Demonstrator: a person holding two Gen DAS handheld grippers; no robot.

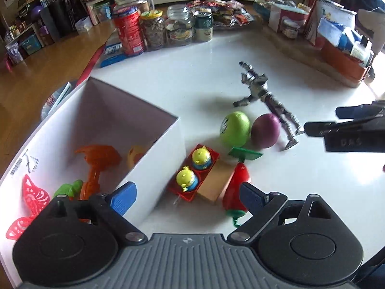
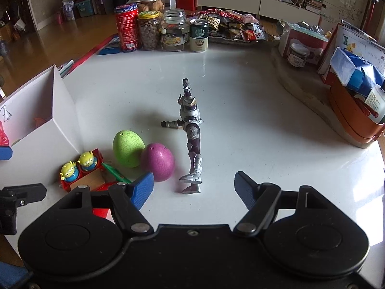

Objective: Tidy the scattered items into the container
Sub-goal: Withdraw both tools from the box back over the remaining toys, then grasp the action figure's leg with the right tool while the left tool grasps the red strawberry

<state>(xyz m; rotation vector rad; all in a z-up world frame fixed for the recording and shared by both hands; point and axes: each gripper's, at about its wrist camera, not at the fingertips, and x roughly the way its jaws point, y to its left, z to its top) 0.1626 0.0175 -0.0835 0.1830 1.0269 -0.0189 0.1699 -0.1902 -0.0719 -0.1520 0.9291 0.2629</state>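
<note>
white table (image 2: 228,91) holds a silver figure (image 2: 191,130); both tongs (image 1: 185,196) (image 2: 193,187) gape empty.

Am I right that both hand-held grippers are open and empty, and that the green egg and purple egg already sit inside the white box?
Not quite. The green egg and purple egg still lie on the table, touching each other, outside the white box; the right wrist view shows this. The left hand-held gripper and right hand-held gripper are indeed open and empty.

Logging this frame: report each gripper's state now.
Left gripper: open, holding nothing.
Right gripper: open, holding nothing.
</note>
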